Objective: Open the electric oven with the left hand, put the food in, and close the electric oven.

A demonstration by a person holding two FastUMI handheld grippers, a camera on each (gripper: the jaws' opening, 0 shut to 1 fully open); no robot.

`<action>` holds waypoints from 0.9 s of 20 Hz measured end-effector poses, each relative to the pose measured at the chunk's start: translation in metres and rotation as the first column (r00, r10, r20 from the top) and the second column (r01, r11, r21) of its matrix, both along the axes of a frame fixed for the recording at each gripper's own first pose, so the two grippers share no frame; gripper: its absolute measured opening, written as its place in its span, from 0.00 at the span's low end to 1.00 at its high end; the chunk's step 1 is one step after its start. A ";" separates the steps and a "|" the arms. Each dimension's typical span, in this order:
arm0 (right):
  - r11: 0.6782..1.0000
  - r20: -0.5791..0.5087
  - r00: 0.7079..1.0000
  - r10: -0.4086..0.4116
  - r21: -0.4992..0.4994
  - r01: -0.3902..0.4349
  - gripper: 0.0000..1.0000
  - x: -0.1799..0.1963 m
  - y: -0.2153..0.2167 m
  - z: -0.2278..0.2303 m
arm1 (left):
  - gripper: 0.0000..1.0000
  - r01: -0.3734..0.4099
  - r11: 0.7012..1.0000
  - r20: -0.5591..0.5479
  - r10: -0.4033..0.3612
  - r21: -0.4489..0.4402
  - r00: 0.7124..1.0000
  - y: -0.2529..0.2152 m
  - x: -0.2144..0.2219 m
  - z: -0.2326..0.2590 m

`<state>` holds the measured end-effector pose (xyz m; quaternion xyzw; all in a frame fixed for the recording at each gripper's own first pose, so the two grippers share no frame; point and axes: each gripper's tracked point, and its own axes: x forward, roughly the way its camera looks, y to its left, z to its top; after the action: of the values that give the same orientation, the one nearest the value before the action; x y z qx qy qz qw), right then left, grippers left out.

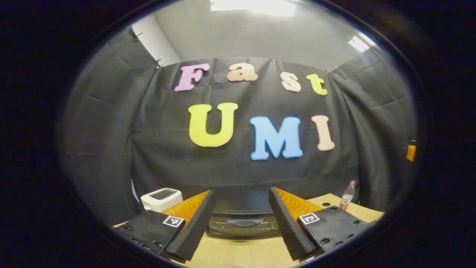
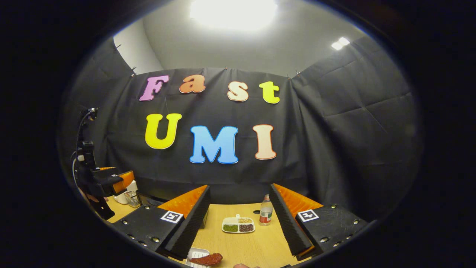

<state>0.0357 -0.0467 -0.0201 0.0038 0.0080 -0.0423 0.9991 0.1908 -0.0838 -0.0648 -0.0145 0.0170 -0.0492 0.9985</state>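
Oven (image 1: 243, 219) shut, framed by spread left gripper (image 1: 241, 223) for opening; right gripper (image 2: 240, 227) spread above food (image 2: 208, 259).

bare table (image 1: 238, 253) before oven (image 1: 243, 223), bottle (image 1: 347, 196) aside

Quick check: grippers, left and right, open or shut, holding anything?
Left gripper: open, holding nothing, aimed at the oven.
Right gripper: open, holding nothing, above the table near the food.
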 end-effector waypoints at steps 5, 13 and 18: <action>0.997 -0.029 0.996 -0.078 -0.019 0.078 0.96 0.005 -0.005 -0.006 | 1.00 0.052 0.999 -0.042 -0.051 0.015 0.998 -0.011 0.049 -0.040; 0.981 -0.071 0.979 -0.192 -0.044 0.190 0.96 0.006 -0.011 -0.015 | 1.00 0.124 0.992 -0.159 -0.122 0.004 0.980 -0.034 0.111 -0.118; 0.976 -0.094 0.972 -0.214 -0.069 0.208 0.96 0.008 -0.011 -0.017 | 1.00 0.127 0.992 -0.214 -0.121 0.014 0.969 -0.034 0.132 -0.156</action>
<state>0.0432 -0.0575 -0.0369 -0.0269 0.0566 -0.1487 0.9869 0.3229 -0.1178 -0.2209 -0.0047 0.1250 -0.1094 0.9861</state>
